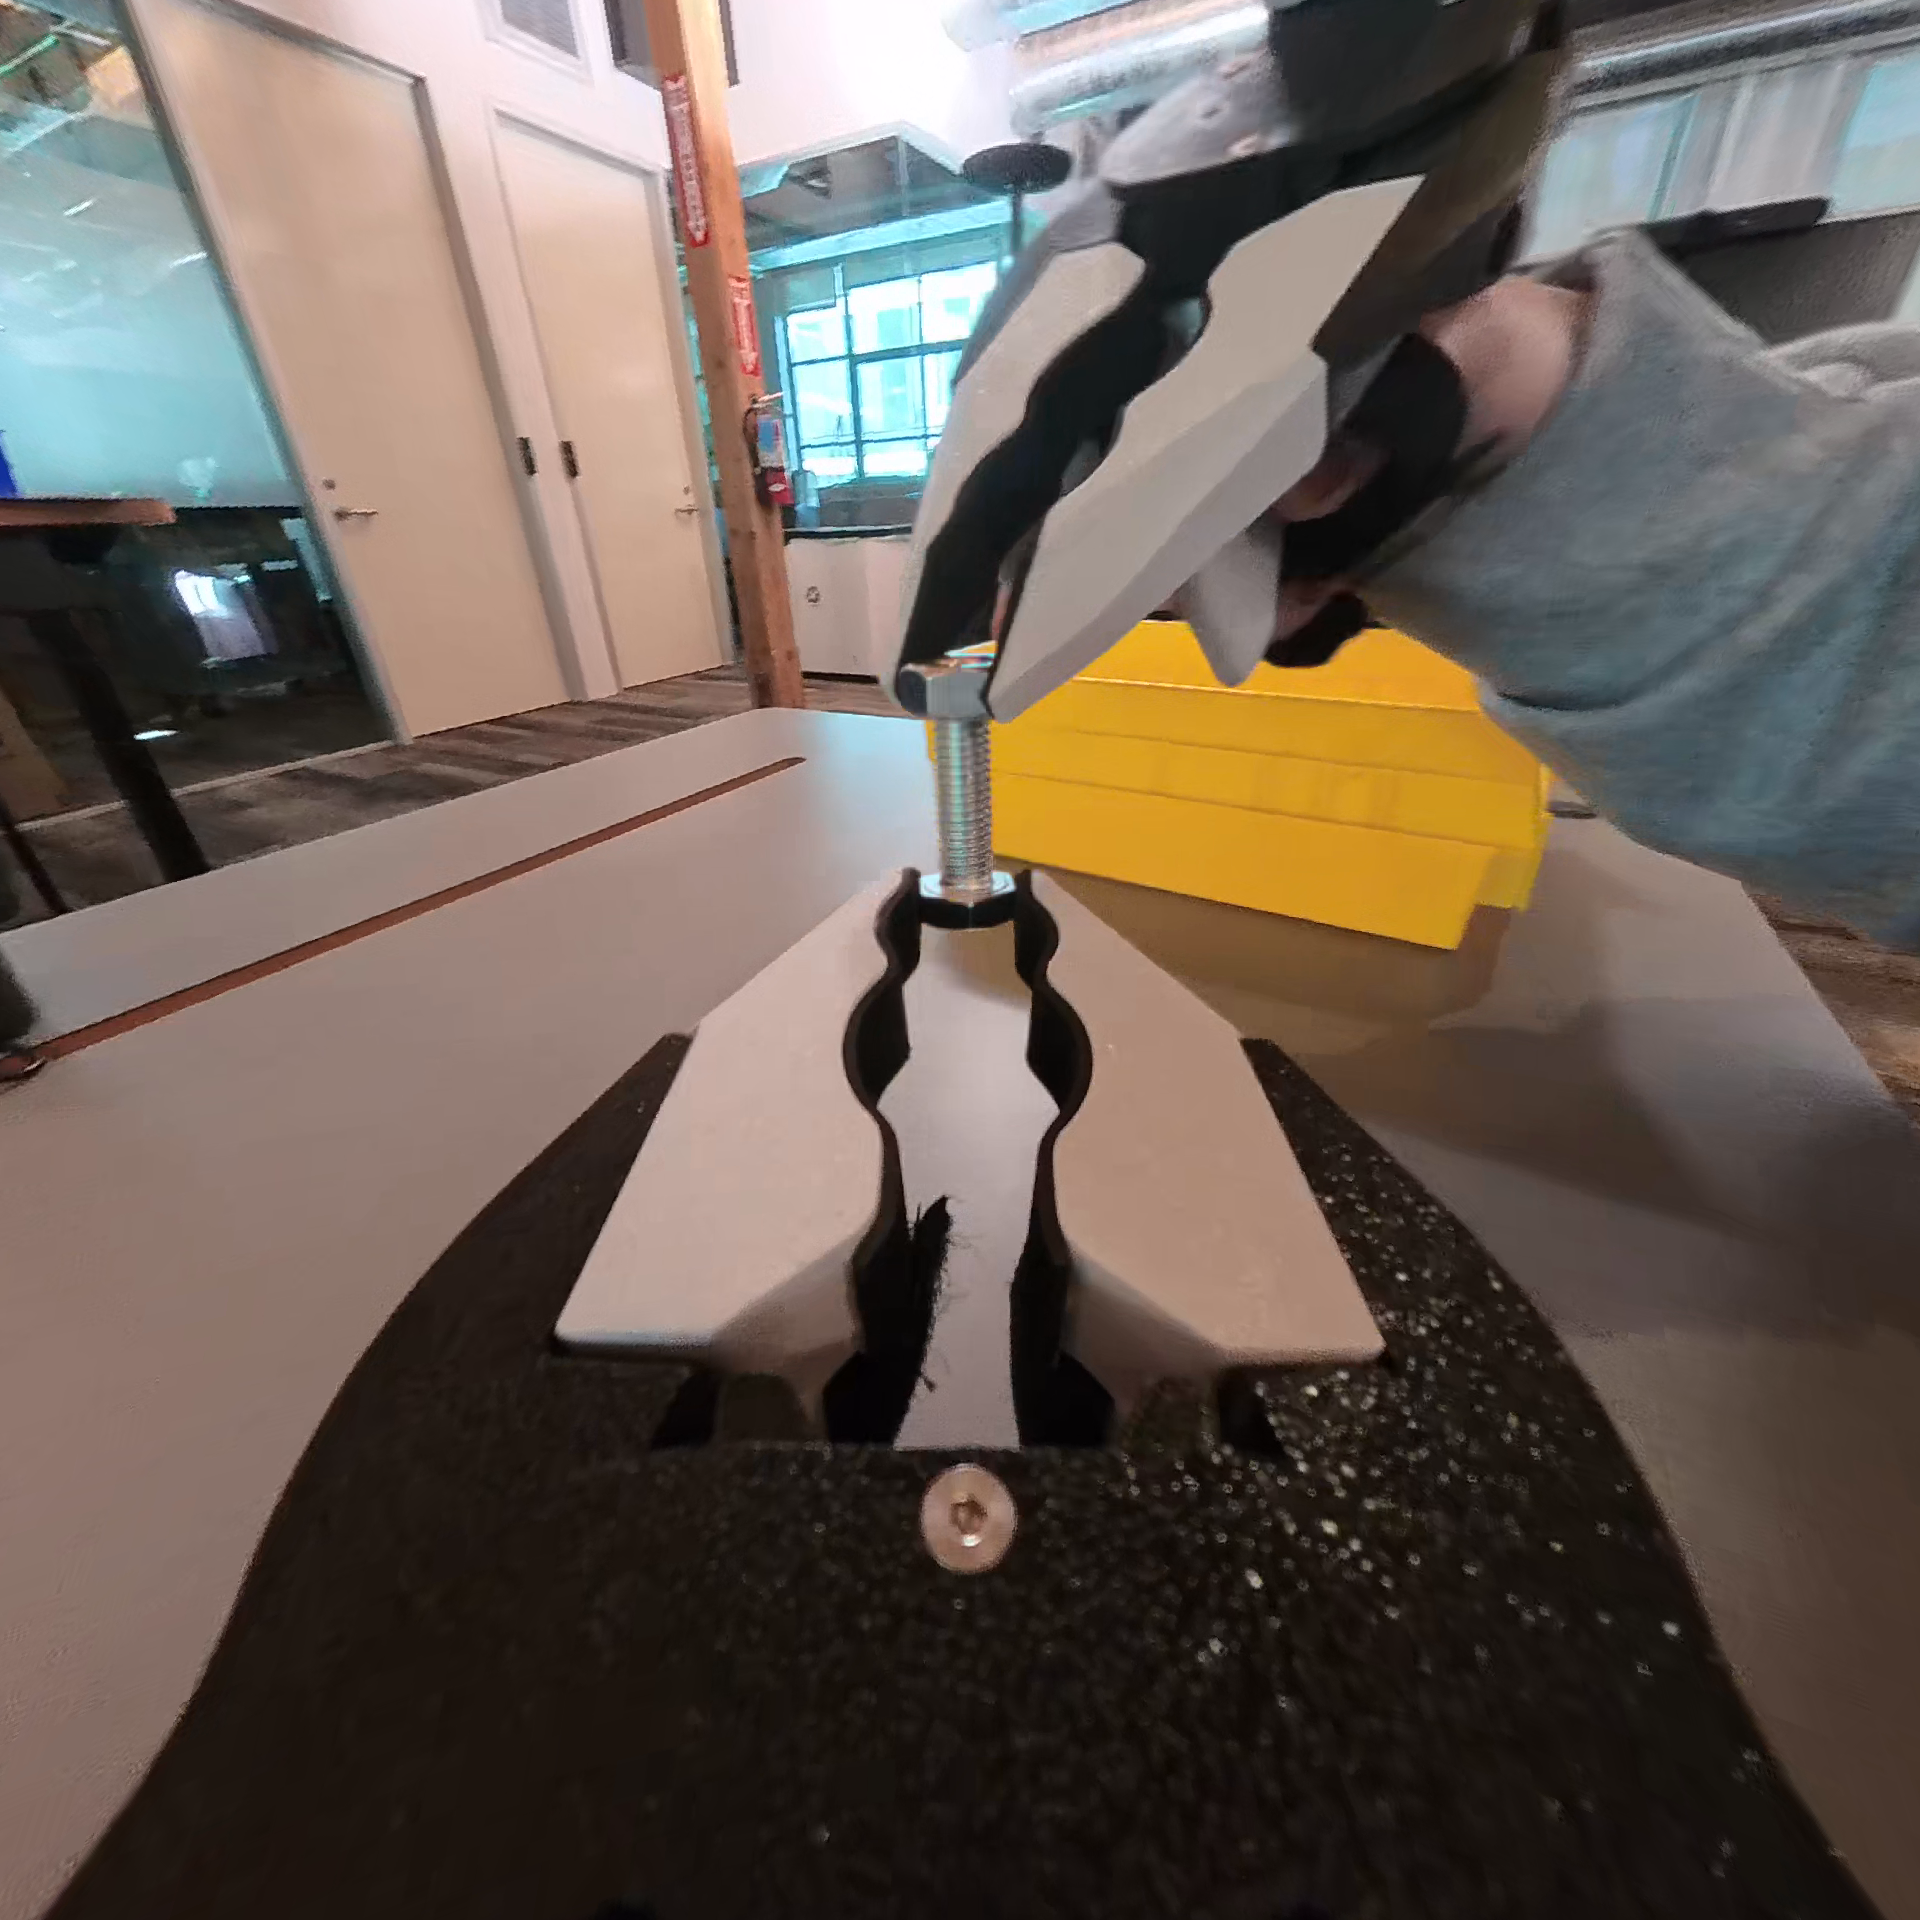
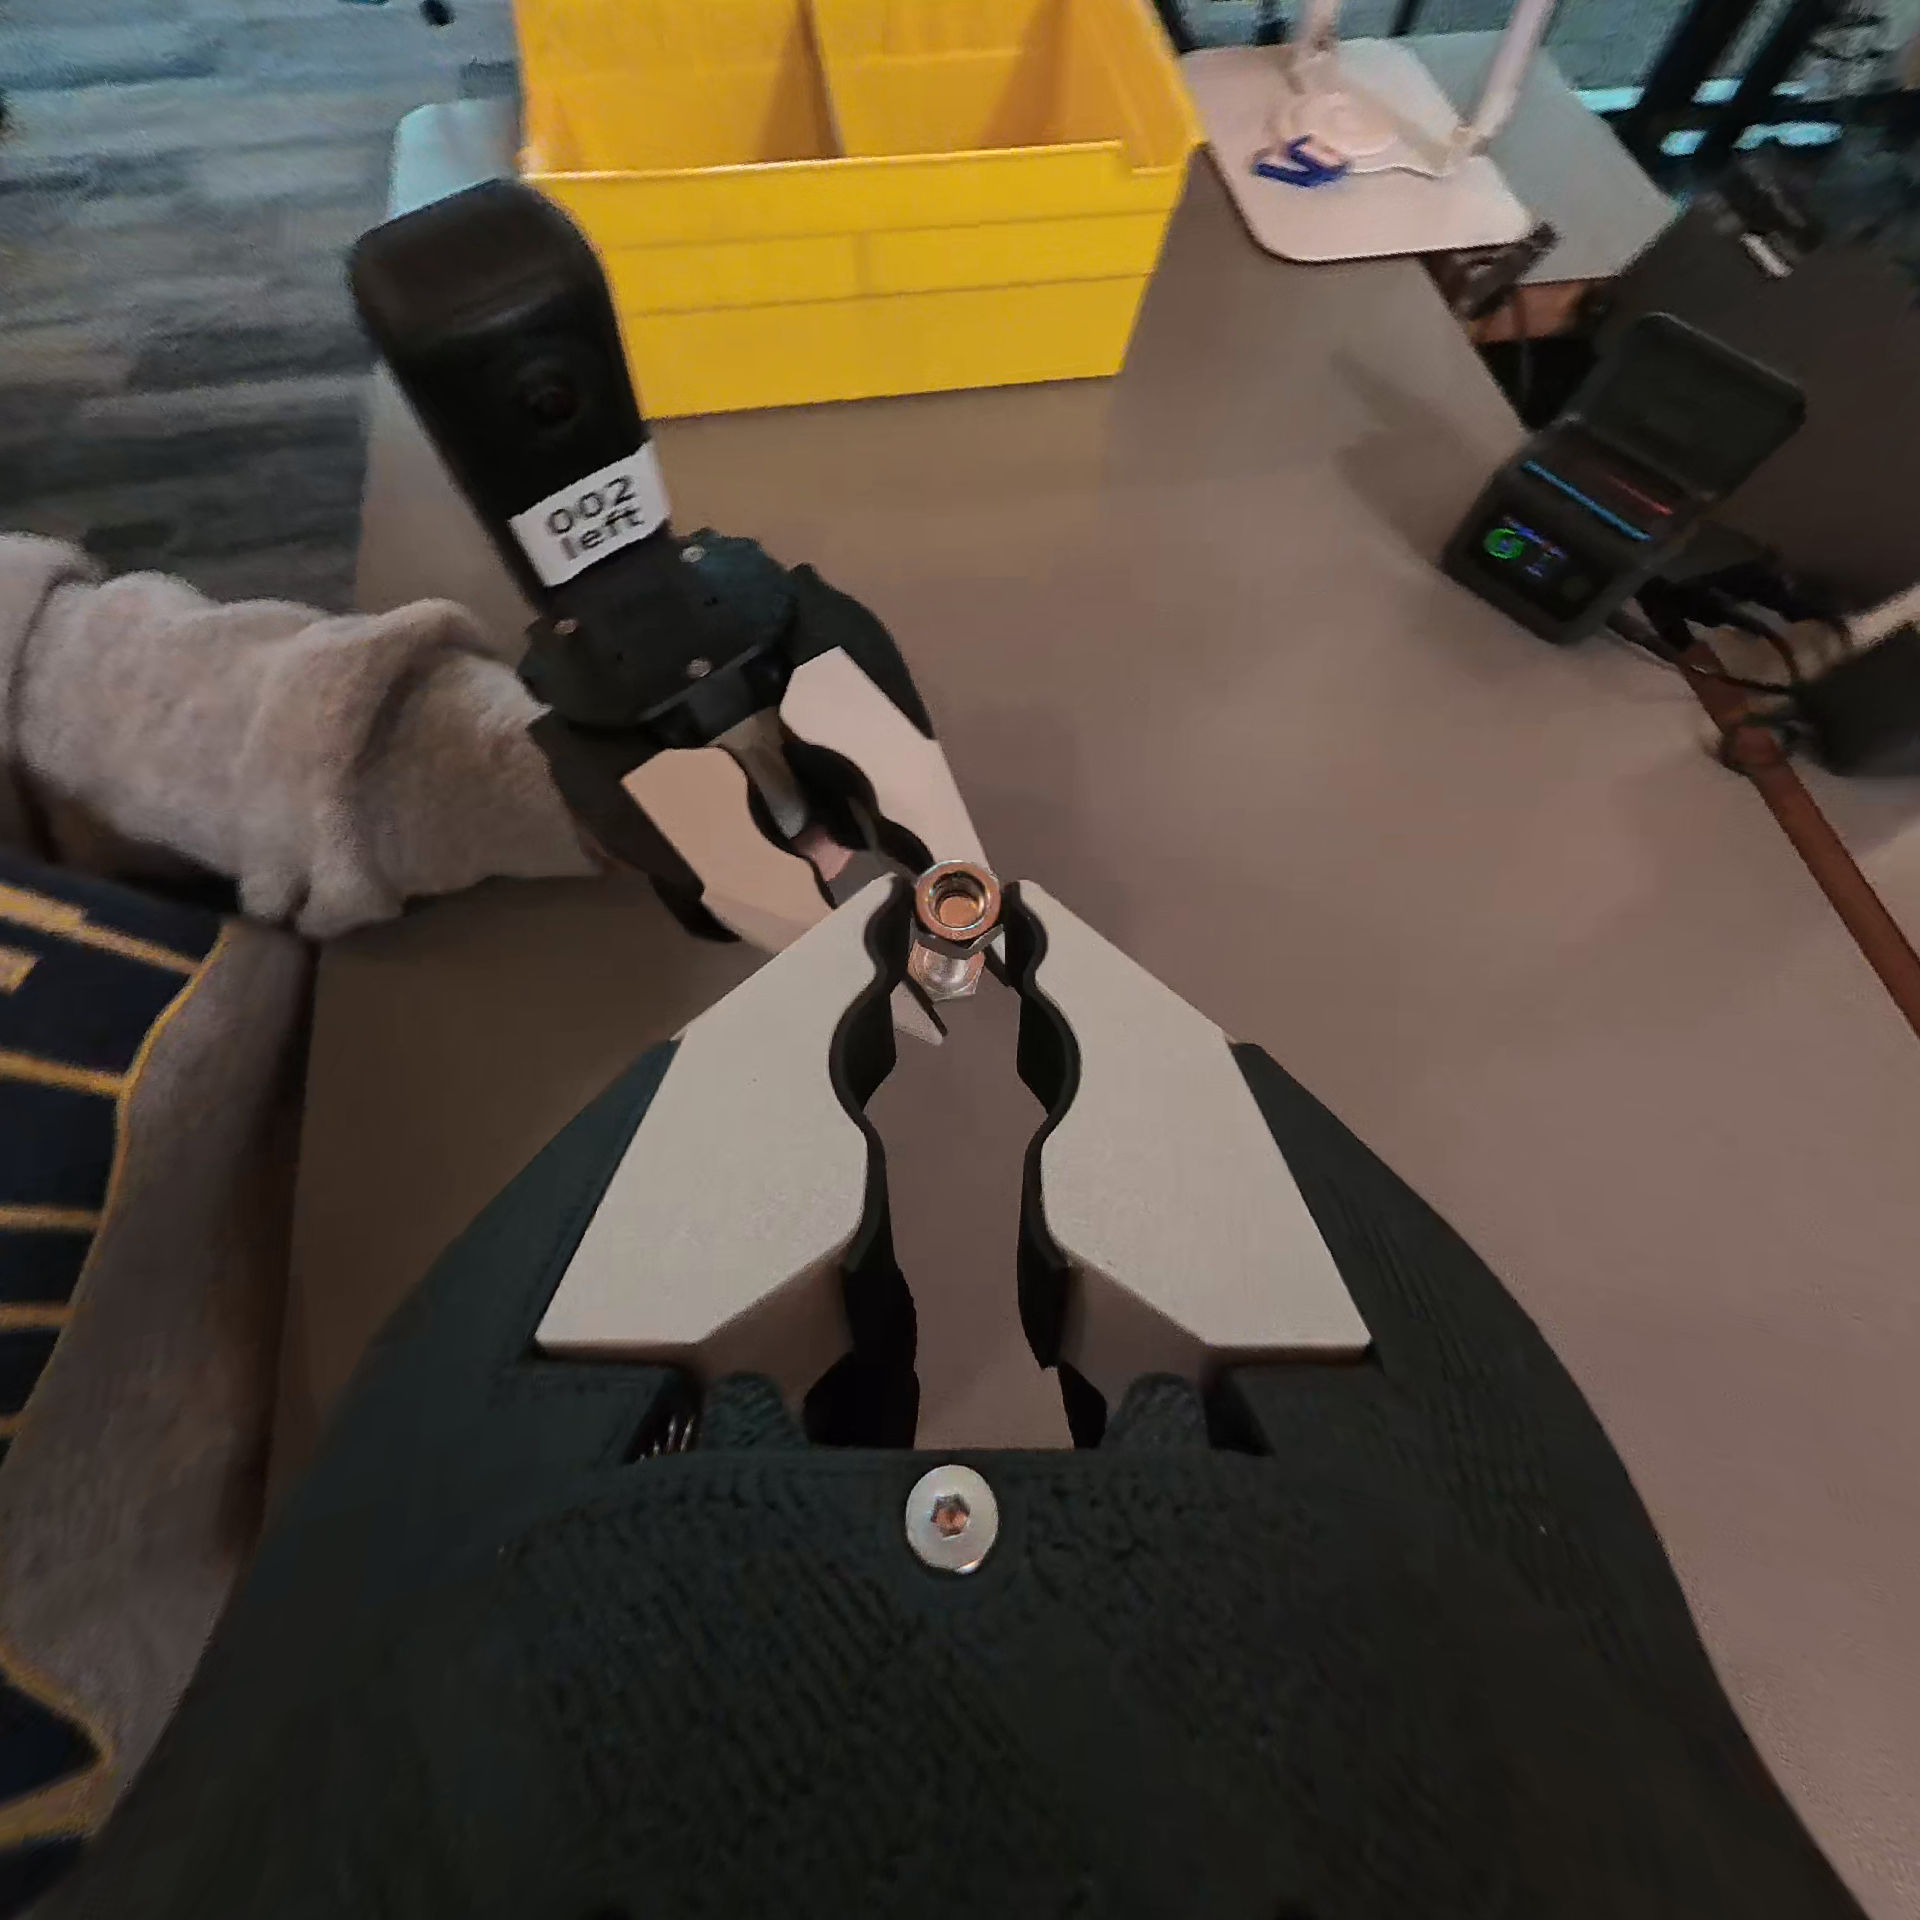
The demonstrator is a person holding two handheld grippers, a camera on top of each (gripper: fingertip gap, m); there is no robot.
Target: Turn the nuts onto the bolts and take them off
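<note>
A silver bolt (image 1: pixel 961 800) stands upright above the grey table (image 1: pixel 312 1143), head on top. My right gripper (image 1: pixel 961 681) comes down from the upper right and is shut on the bolt head (image 2: pixel 956 904). My left gripper (image 1: pixel 966 899) lies low and level, shut at its tips on a hex nut (image 1: pixel 966 885) that sits on the bottom end of the thread. In the right wrist view the nut (image 2: pixel 940 971) shows just under the head, between my right fingers, and the left gripper reaches in from the left.
A yellow divided bin (image 2: pixel 862 260) stands on the table just beyond the bolt. A black device with a lit screen (image 2: pixel 1590 520) and cables sit at the right. A white pad (image 2: pixel 1361 156) lies at the back right. A person's sleeve (image 2: pixel 260 748) is at the left. Both grippers' tips are close together, under 4 cm apart.
</note>
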